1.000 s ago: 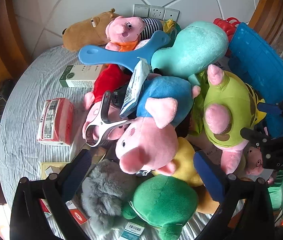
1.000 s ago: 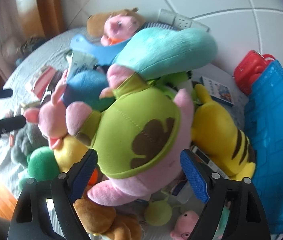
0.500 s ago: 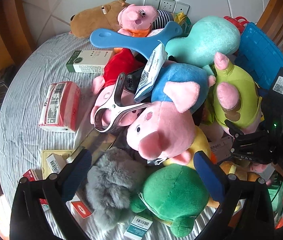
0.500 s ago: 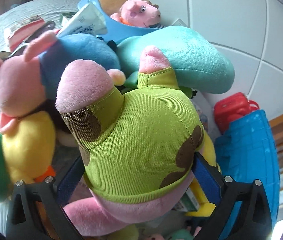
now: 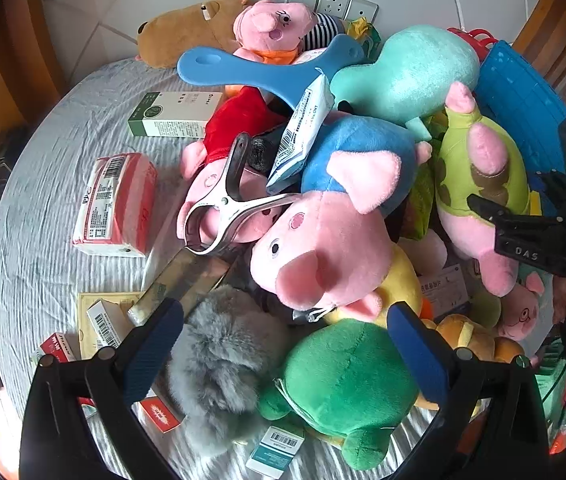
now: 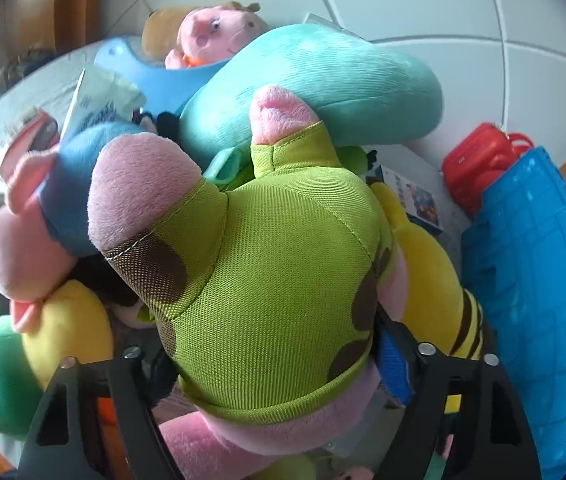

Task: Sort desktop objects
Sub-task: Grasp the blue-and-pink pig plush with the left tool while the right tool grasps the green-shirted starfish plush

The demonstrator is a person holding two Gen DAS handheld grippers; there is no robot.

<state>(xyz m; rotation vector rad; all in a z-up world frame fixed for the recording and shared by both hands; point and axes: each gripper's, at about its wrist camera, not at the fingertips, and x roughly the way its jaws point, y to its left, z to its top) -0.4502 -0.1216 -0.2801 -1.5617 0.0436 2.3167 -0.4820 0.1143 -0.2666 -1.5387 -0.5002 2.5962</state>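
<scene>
A pink plush in a green spotted shirt [image 6: 267, 280] lies on top of the toy pile, beside the teal plush [image 6: 323, 88]. My right gripper [image 6: 267, 360] straddles its lower body. Its jaws are closing, and the blue pad [image 6: 393, 364] presses into the plush's side; the other pad is hidden behind it. The left wrist view shows the same plush [image 5: 479, 168] with the right gripper [image 5: 511, 216] on it. My left gripper [image 5: 283, 314] hangs open above a grey furry toy [image 5: 223, 360] and a green plush [image 5: 343, 380], holding nothing.
A blue basket [image 6: 535, 280] stands at the right, with a red case [image 6: 479, 160] behind it. A pink pig plush [image 5: 323, 240], a metal clip [image 5: 219, 208], a red-white pack [image 5: 115, 204] and a green-white box [image 5: 171, 114] lie on the grey cloth.
My right gripper came down over the green-shirted plush and its jaws narrowed onto it. The left gripper has hardly moved and stays open.
</scene>
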